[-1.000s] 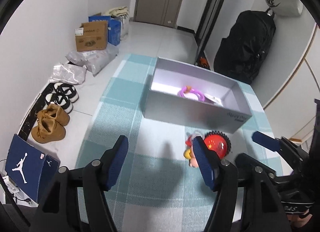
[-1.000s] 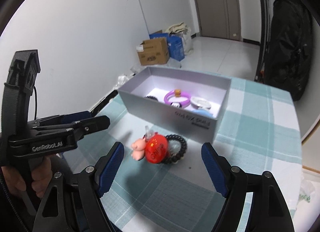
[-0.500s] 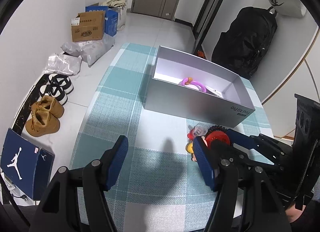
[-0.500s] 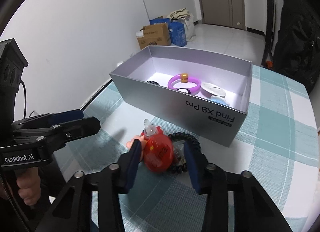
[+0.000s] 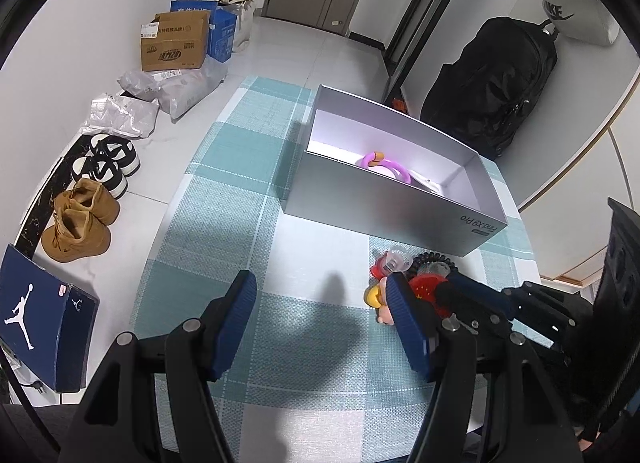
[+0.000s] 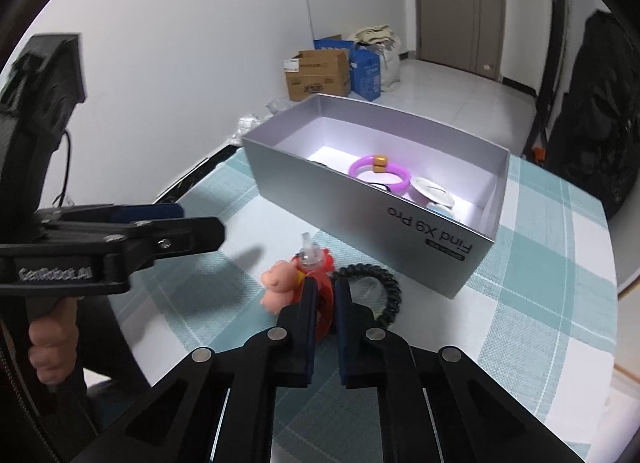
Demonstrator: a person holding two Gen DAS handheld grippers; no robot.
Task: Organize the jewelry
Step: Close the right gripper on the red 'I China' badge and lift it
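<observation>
Currently we list: right tool (image 6: pixel 322 295) clenched on the round red plastic charm (image 6: pixel 323 305) on the checked bench (image 6: pixel 540 303); left tool (image 5: pixel 320 315) released; grey cardboard box (image 6: pixel 360 215) beside.

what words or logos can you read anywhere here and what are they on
"Find X9 Pro" on the grey box, seen upside down in the right wrist view.
"GenRobot.AI" on the left gripper body.
"NIKE" on the white bag.
Jumpman logo, no words, on the blue shoebox.
Print on the cardboard carton and its label: too blurred to read.
</observation>
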